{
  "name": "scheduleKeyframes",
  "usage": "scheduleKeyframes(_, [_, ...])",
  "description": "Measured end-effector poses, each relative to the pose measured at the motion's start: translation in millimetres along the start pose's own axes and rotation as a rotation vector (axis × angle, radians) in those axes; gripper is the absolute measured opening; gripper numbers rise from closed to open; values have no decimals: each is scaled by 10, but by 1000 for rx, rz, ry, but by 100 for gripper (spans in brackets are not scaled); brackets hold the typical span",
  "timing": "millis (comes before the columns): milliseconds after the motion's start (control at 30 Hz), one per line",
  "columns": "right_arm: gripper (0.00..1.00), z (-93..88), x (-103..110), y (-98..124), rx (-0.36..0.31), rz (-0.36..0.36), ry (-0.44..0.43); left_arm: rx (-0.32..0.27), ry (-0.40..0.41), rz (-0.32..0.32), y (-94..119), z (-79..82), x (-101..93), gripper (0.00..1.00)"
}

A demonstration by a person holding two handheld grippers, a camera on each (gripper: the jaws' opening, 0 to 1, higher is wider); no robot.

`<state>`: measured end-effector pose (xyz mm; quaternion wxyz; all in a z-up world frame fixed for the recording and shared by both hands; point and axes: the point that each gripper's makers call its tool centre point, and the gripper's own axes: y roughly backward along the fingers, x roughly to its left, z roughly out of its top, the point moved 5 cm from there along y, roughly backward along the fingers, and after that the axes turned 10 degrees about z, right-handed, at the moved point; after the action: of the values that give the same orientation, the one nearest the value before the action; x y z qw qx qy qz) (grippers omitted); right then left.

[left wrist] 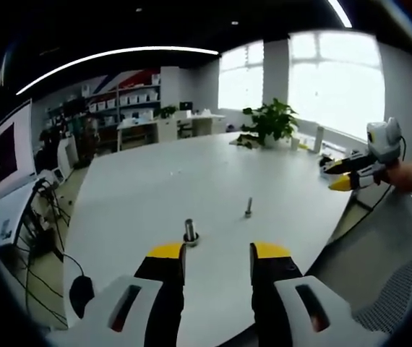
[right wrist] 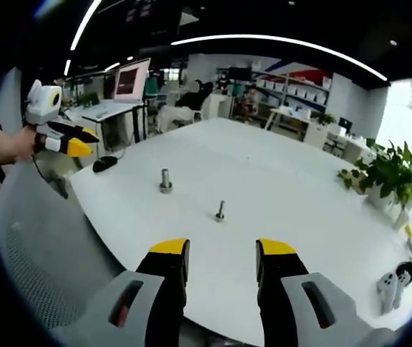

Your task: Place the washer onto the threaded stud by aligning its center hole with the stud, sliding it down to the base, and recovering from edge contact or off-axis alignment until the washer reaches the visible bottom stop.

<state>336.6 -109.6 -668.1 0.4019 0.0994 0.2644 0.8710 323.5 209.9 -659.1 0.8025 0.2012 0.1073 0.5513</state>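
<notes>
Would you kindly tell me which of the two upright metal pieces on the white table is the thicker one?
The thicker stud, nearer the table's edge. It is stout with a wide round base, whereas the slim stud is thin with a small base.

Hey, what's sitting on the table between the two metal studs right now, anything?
Nothing. In the right gripper view, the stretch of white table between the thicker stud and the thinner stud is bare; the left gripper view shows the same.

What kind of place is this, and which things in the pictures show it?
Most likely an open-plan office or lab. A large white table stands in the middle, shelves of boxes line the far wall, and a monitor sits on a desk. A potted plant stands by the window.
</notes>
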Motion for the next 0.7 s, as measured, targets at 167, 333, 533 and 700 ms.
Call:
scheduleKeyframes(167, [39, -8, -10, 10, -2, -5, -1, 9, 6, -3, -7, -14, -2, 34])
scheduleKeyframes(333, [39, -16, -21, 14, 0, -9, -1, 8, 6, -5, -8, -12, -10, 34])
scheduleKeyframes(533, [39, -17, -13, 7, 3, -3, 2, 12, 11, -5, -20, -14, 0, 34])
scheduleKeyframes(700, [39, -25, 15, -4, 12, 7, 13, 13, 10, -1, -11, -20, 2, 34])
